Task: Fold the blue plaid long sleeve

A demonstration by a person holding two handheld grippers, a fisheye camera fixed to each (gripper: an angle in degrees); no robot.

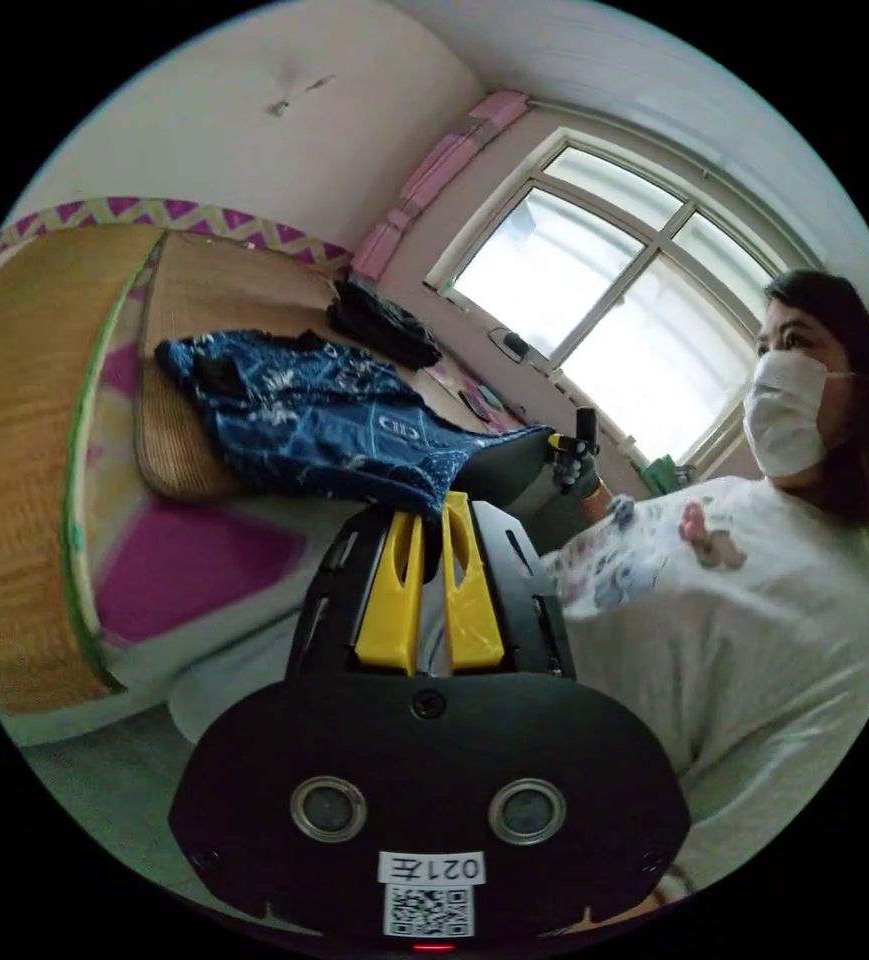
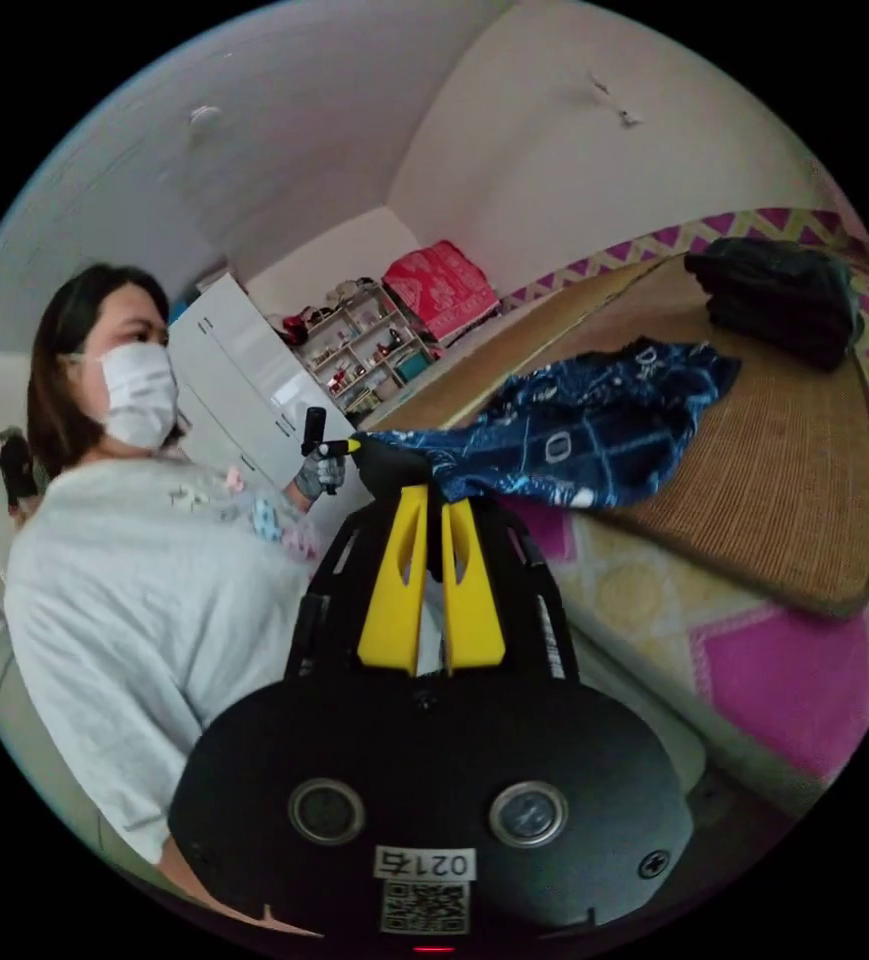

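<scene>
The blue plaid shirt [image 1: 314, 410] lies rumpled on a woven mat [image 1: 184, 300] on the bed, its near edge lifted off the bed. In the left gripper view, my left gripper [image 1: 432, 505] has its yellow jaws shut on that edge. The right gripper [image 1: 574, 455], held in a gloved hand, grips the same edge further along. In the right gripper view, my right gripper [image 2: 436, 500] is shut on the shirt [image 2: 574, 430], and the left gripper [image 2: 329, 450] holds the stretched edge to the left. The cloth hides the jaw tips.
A dark pile of folded clothes [image 1: 384, 320] [image 2: 774, 285] sits on the mat beyond the shirt. A person in a white top [image 1: 754, 620] stands beside the bed, by a window [image 1: 614, 300]. A white cabinet [image 2: 234, 370] and shelves [image 2: 364, 350] stand against the far wall.
</scene>
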